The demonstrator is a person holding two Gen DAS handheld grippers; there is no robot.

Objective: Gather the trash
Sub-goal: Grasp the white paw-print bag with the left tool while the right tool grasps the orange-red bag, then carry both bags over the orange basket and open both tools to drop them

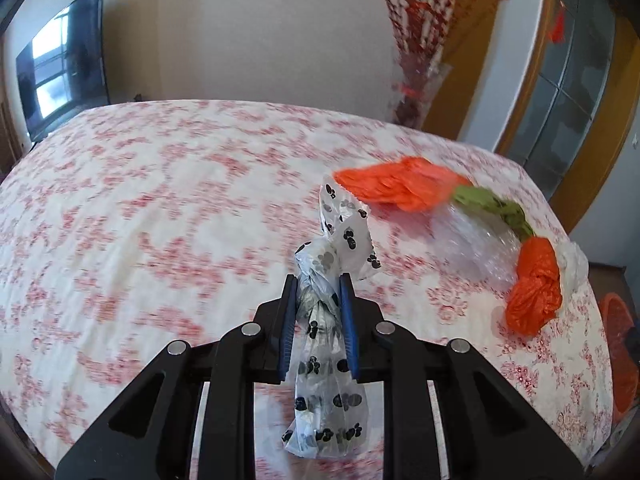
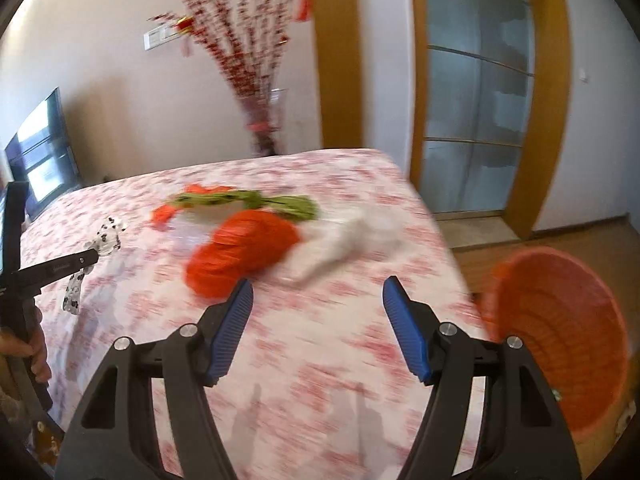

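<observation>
My left gripper (image 1: 319, 286) is shut on a white plastic bag with black paw prints (image 1: 338, 240), held above the table; the bag also shows in the right wrist view (image 2: 107, 236). On the table's right part lie an orange bag (image 1: 394, 184), a green bag (image 1: 494, 206), a clear plastic bag (image 1: 470, 240), a second orange bag (image 1: 534, 292) and a white bag (image 2: 352, 240). My right gripper (image 2: 318, 292) is open and empty, above the table, just short of the orange bag (image 2: 244, 250).
The table has a red-and-white floral cloth (image 1: 160, 220). An orange basket (image 2: 560, 328) stands on the floor by the table's right edge. A glass vase with red branches (image 2: 264, 120) stands behind the table. A TV (image 1: 64, 80) is at the far left.
</observation>
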